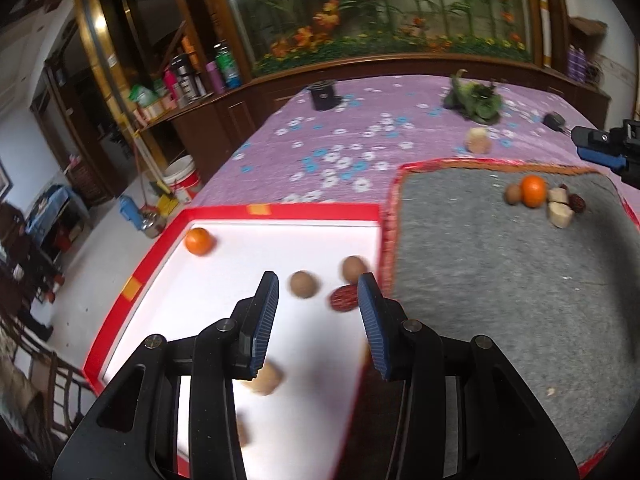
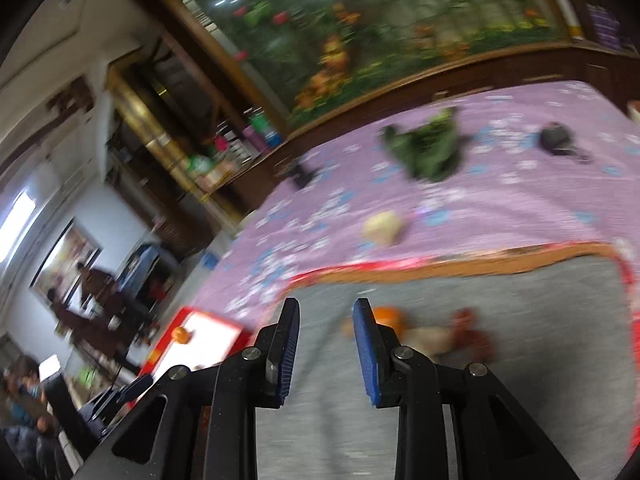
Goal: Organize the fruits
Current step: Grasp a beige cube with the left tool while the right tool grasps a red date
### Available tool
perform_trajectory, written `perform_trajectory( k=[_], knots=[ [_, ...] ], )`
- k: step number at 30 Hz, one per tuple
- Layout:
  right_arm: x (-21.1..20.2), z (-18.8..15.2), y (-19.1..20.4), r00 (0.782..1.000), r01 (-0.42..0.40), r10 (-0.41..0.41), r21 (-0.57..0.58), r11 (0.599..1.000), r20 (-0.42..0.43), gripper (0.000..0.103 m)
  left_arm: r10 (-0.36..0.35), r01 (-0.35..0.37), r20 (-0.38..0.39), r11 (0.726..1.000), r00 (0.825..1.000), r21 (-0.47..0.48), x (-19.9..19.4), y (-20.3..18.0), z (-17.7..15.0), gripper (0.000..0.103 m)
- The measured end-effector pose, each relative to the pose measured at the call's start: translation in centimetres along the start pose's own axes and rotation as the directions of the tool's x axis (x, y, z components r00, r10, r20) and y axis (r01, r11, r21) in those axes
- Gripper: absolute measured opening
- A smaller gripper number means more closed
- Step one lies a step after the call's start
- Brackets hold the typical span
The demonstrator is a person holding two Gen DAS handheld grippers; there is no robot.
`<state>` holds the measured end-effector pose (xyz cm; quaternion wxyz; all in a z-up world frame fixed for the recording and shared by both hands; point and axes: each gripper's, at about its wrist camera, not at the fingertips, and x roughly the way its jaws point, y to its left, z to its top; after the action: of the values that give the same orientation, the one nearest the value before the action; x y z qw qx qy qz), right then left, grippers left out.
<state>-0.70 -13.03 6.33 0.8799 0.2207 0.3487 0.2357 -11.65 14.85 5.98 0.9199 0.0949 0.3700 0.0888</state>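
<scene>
Left claw (image 1: 318, 294): released, held empty above red-rimmed white cardboard tray (image 1: 280, 211) | right claw (image 2: 326, 312): released, empty over grey felt mat (image 2: 520, 320) | round orange tangerine (image 1: 534, 191): on mat; judged light, soft-skinned, best gripped gently across its middle.

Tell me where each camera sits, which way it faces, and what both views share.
Left wrist: on the left gripper, over the red tray, facing the gray mat; its open fingers and the right gripper's tip show.
Right wrist: on the right gripper, tilted, over the mat toward an orange; its open fingers show.
Shared: tray, mat, mat fruit, purple cloth.
</scene>
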Motion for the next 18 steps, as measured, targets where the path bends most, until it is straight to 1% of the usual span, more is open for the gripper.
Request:
perform_trajectory(
  k=[2,4,6,7,8,10,13,17,18],
  knots=[
    [-1.1,0.4,-3.1,0.999,0.033,-0.034,0.062,0.998,0.017,0.027,-0.020,0.020,0.002,0.999,1.000,0.035,-0.1,-1.6,0.5,0.041],
    [-1.9,0.5,-5.6,0.999,0.045,-0.048,0.119,0.992,0.025,0.027,-0.039,0.039,-0.002,0.997,0.999,0.062,0.0,-3.0,1.0,0.041],
    [-2.1,0.6,-7.8,0.997,0.073,-0.074,0.178,0.981,0.000,0.027,-0.059,0.059,-0.005,0.994,0.998,0.091,0.2,-4.6,1.6,0.041],
    [-2.0,0.6,-8.2,0.997,0.082,-0.080,0.192,0.978,-0.015,0.027,-0.072,0.073,-0.008,0.992,0.997,0.106,0.4,-5.5,1.9,0.041],
    [-1.7,0.7,-8.2,0.996,0.082,-0.077,0.186,0.979,-0.036,0.027,-0.079,0.080,-0.013,0.990,0.997,0.113,0.5,-6.1,2.1,0.041],
    [-1.2,0.7,-8.0,0.993,0.107,-0.097,0.166,0.980,-0.071,0.027,-0.109,0.112,-0.031,0.986,0.994,0.123,0.8,-7.4,2.6,0.041],
    [-0.5,0.3,-7.2,0.986,0.114,-0.098,0.123,0.986,-0.133,0.027,-0.151,0.157,-0.052,0.977,0.987,0.141,0.9,-9.1,2.8,0.041],
    [0.4,-0.5,-6.6,0.973,0.157,-0.147,0.047,0.986,-0.181,0.027,-0.188,0.201,-0.087,0.966,0.978,0.161,1.2,-10.8,2.7,0.041],
    [0.8,-0.7,-6.3,0.967,0.179,-0.171,0.023,0.984,-0.189,0.027,-0.192,0.205,-0.091,0.965,0.977,0.164,1.2,-11.0,2.7,0.041]
  ],
)
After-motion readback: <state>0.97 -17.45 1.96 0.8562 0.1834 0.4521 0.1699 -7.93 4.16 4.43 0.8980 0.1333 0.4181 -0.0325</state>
